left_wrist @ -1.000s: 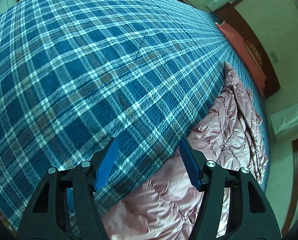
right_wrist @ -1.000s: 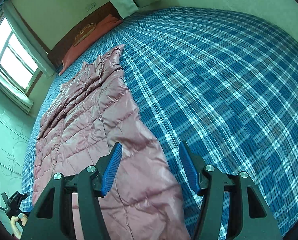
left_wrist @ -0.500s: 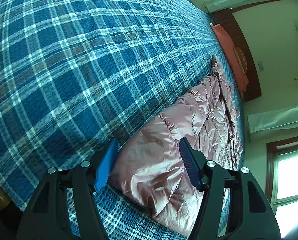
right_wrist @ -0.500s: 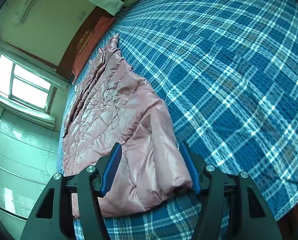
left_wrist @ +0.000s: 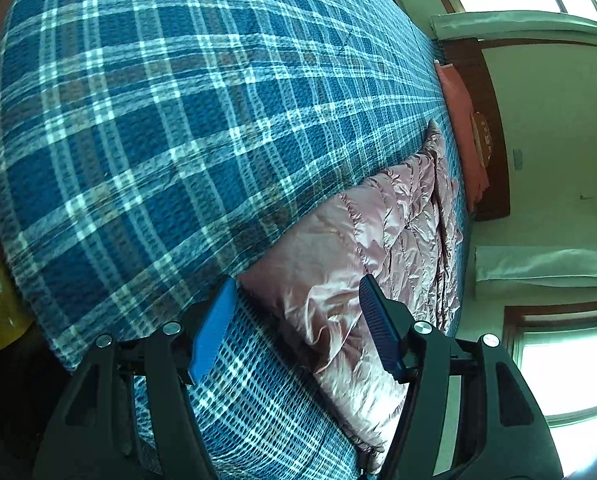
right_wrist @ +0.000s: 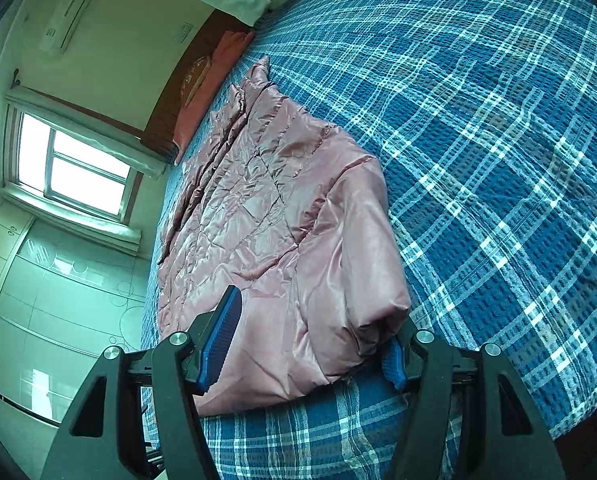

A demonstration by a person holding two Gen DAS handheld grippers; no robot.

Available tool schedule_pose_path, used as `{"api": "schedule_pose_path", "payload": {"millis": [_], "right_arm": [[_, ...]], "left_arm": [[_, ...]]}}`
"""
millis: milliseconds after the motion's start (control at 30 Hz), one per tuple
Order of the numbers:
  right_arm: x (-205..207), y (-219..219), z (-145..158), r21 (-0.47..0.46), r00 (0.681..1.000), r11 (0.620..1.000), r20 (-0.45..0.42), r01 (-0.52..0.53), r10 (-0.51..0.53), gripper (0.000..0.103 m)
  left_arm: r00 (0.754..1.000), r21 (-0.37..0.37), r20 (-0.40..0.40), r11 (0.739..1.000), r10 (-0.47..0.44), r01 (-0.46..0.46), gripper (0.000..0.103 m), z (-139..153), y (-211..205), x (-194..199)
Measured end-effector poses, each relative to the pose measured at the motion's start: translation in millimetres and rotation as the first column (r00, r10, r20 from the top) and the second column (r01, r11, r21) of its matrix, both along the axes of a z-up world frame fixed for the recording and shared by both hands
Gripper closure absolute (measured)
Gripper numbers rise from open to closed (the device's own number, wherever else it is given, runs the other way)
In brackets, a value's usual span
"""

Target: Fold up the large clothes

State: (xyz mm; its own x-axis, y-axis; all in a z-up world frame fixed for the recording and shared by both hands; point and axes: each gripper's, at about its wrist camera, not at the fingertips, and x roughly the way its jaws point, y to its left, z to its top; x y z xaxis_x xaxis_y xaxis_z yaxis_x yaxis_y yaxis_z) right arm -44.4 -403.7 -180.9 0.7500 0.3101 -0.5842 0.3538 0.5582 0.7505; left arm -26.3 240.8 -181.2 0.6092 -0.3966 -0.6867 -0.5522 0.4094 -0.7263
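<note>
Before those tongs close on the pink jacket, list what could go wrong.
1. The pink quilted jacket looks slick and puffy; the right tongs straddle its near end with jaws open, so a shallow pinch may slip off.
2. The left tongs sit where jacket meets the plaid bedspread; they could grab bedspread too.
3. The jacket lies close to the bed's near edge, so a missed grip might let it slide off.

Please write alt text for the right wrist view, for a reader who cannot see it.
A pink quilted jacket lies flat on a bed with a blue plaid cover, its near end between the open jaws of the right gripper. Behind are a window, a wooden headboard and an orange pillow.
</note>
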Motion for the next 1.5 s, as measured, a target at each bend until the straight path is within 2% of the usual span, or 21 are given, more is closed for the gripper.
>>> {"api": "schedule_pose_path", "payload": {"millis": [100,333,500,533,567,600,633,667,700,767,967,1133,1300,1500], "right_arm": [[-1,3,-1,-0.001,1.000,1.000,0.001,-0.005,0.005,0.041],[4,6,-3,-0.005,1.000,1.000,0.020,-0.005,0.005,0.041],[-4,8,-2,-0.002,0.999,1.000,0.035,0.004,-0.004,0.042],[-5,8,-3,0.001,0.999,1.000,0.034,0.008,-0.008,0.045],[-4,8,-3,0.000,0.999,1.000,0.029,0.013,-0.013,0.054],[-2,8,-4,-0.001,1.000,1.000,0.029,0.011,-0.011,0.061],[0,10,-4,-0.006,1.000,1.000,0.030,0.008,-0.008,0.072],[2,11,-3,-0.020,1.000,1.000,0.027,0.004,-0.004,0.079],[3,13,-1,-0.031,1.000,1.000,0.027,0.001,0.000,0.081],[4,15,5,-0.034,0.999,0.999,0.052,-0.004,0.006,0.087],[13,15,42,-0.052,0.986,0.998,0.162,-0.020,0.028,0.089],[49,12,74,-0.073,0.970,0.996,0.236,-0.047,0.063,0.089],[104,7,101,-0.113,0.955,0.992,0.284,-0.061,0.091,0.089],[185,-8,113,-0.075,0.948,0.995,0.307,-0.062,0.083,0.089]], "left_arm": [[1.000,0.009,0.013,1.000,-0.011,0.011,0.039,-1,-5,-5],[0.998,0.033,0.049,0.999,-0.025,0.023,0.037,0,-14,15],[0.994,0.046,0.070,0.996,-0.084,0.081,0.045,4,-26,26],[0.994,0.046,0.063,0.995,-0.086,0.083,0.045,1,-27,29],[0.994,0.050,0.058,0.995,-0.090,0.087,0.046,-1,-29,33],[0.994,0.068,0.052,0.993,-0.097,0.093,0.052,-2,-31,36],[0.993,0.089,0.057,0.991,-0.104,0.098,0.060,0,-32,40],[0.990,0.090,0.076,0.989,-0.120,0.113,0.079,1,-34,43],[0.986,0.083,0.096,0.988,-0.137,0.130,0.090,1,-36,46],[0.982,0.103,0.122,0.985,-0.147,0.135,0.093,9,-37,48],[0.959,0.154,0.217,0.977,-0.180,0.148,0.097,43,-39,66],[0.945,0.176,0.259,0.972,-0.199,0.156,0.097,69,-46,109],[0.924,0.248,0.306,0.956,-0.231,0.157,0.097,96,-58,163],[0.929,0.278,0.288,0.949,-0.231,0.150,0.097,106,-75,253]]}}
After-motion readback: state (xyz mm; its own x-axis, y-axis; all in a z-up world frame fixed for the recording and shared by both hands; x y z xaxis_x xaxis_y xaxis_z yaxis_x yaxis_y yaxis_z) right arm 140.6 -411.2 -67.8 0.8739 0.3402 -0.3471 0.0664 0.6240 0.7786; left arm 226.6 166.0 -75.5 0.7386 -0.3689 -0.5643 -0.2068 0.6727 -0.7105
